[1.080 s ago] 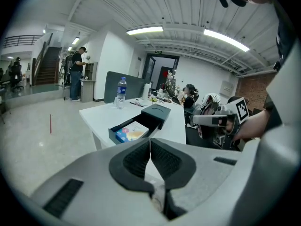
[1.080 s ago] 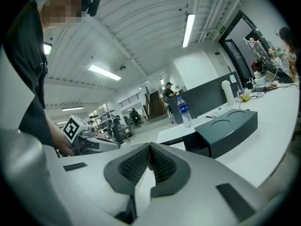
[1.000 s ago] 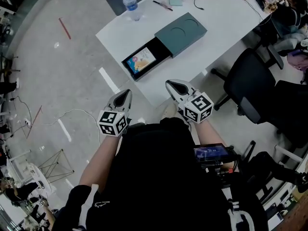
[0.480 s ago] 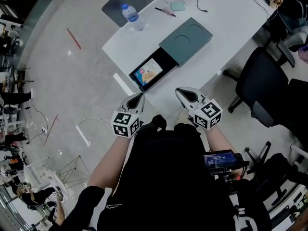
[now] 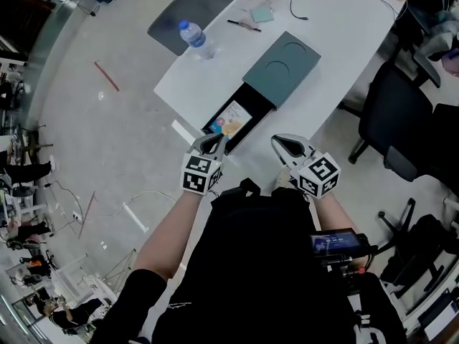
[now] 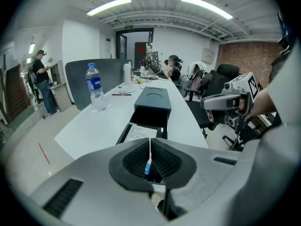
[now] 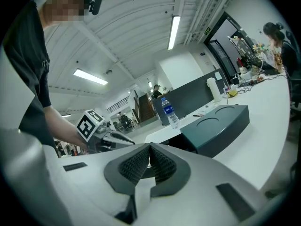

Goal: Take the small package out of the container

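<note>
Small package (image 5: 231, 117) lies in the container's (image 5: 281, 68) pulled-out tray at the table's (image 5: 337, 41) near edge, long axis running away from that edge. Left claw (image 5: 212, 142), shut and empty, sits just short of it. Right claw (image 5: 280, 142), also shut, is farther off.

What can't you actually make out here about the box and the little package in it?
- Head view: the left gripper covers the container's near end, and the small package's print is too small to read.
- Left gripper view: that gripper's own body cuts off the container's near end.
- Right gripper view: the right gripper hides the package entirely.
- All views: the container's closed part hides whatever lies inside it.
</note>
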`<state>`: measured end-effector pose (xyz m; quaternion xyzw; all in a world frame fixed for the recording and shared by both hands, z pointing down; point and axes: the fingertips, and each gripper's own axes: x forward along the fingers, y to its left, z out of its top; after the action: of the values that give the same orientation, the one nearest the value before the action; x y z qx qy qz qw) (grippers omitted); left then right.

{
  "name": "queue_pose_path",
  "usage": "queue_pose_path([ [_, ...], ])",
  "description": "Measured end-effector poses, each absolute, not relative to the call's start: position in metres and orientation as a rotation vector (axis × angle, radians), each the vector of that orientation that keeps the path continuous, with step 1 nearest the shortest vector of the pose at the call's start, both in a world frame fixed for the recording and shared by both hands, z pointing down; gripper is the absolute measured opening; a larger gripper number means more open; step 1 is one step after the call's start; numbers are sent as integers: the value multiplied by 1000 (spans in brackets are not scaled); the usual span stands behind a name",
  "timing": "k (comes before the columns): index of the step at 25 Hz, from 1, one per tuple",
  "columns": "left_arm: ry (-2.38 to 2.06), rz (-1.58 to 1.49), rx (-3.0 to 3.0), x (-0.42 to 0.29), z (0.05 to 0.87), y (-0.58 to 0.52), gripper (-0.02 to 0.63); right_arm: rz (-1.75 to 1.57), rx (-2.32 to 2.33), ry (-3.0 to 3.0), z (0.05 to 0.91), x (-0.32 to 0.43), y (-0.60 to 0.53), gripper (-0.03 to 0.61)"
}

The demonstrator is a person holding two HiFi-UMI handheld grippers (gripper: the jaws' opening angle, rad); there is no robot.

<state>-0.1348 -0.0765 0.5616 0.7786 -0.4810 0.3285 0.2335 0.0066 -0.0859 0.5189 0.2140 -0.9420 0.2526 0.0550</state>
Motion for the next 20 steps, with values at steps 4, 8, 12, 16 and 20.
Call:
queue_pose_path([
  [4, -1246, 1055, 2133, -145, 577, -88, 14, 782, 698, -2846, 518, 0, -92, 26],
  [8, -1183, 1183, 2129, -146, 598, -105, 50, 804, 737, -2832, 524, 1, -99, 26],
  [12, -1098, 1291, 2107, -144, 615, -112, 152, 830, 777, -2821, 527, 4, -101, 26],
  [16, -1045, 1365, 2084, -131, 628, -113, 265, 845, 813, -2811, 531, 19, -98, 26],
  [20, -1032, 1423, 2036, -124, 643, -117, 340, 859, 837, -2801, 536, 30, -99, 26],
])
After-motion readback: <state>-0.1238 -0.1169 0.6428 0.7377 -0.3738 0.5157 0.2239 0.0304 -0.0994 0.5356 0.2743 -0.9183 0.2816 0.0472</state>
